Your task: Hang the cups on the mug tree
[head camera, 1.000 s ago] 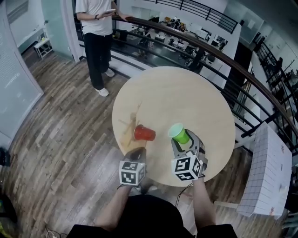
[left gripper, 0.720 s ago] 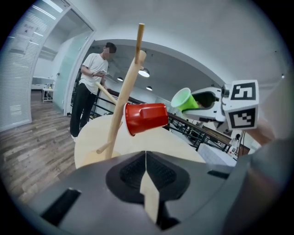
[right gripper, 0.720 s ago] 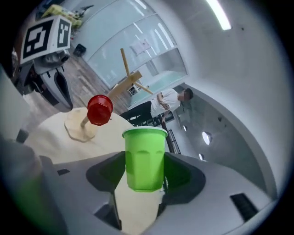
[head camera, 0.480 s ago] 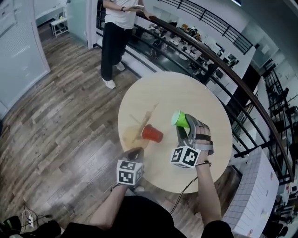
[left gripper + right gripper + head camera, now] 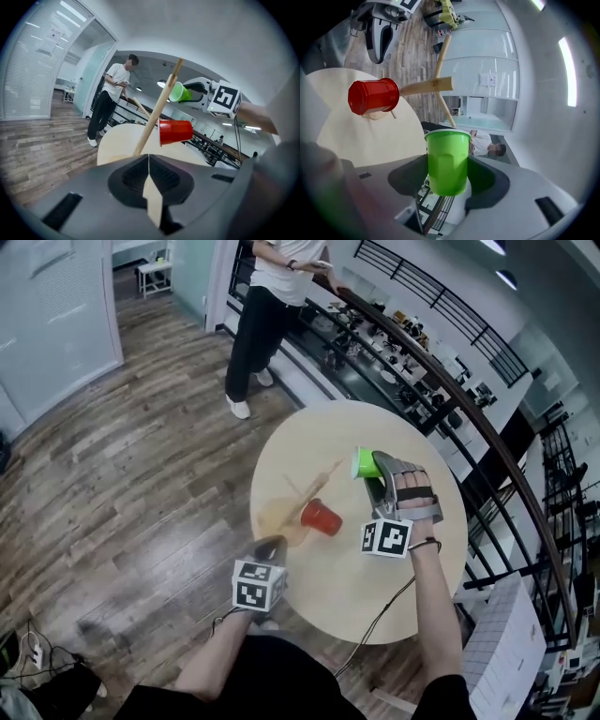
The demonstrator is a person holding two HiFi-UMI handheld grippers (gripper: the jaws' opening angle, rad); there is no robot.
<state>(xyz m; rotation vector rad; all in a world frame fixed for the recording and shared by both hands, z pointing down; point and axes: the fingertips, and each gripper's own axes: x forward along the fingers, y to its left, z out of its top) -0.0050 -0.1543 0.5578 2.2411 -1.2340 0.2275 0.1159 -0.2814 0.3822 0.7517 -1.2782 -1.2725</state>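
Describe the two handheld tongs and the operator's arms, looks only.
The left tongs and right tongs are grey moulded shells with ribbed black pads. Each carries a white cube with black square markers. A thin black cable trails from the right one. The person wears a black short-sleeved top.

A: How many cups do you count?
B: 2 in all: 1 red cup (image 5: 321, 517) and 1 green cup (image 5: 366, 464).
A: And stands to hang them on?
B: 1 wooden mug tree (image 5: 314, 486). There is also just 1 round tabletop (image 5: 356, 587).
A: Tools?
B: 2, the left tool (image 5: 271, 546) and the right tool (image 5: 377, 471). Each has 1 marker cube (image 5: 258, 584), so that makes 2 cubes.
A: Anybody else?
B: 1 person (image 5: 272, 296), standing.
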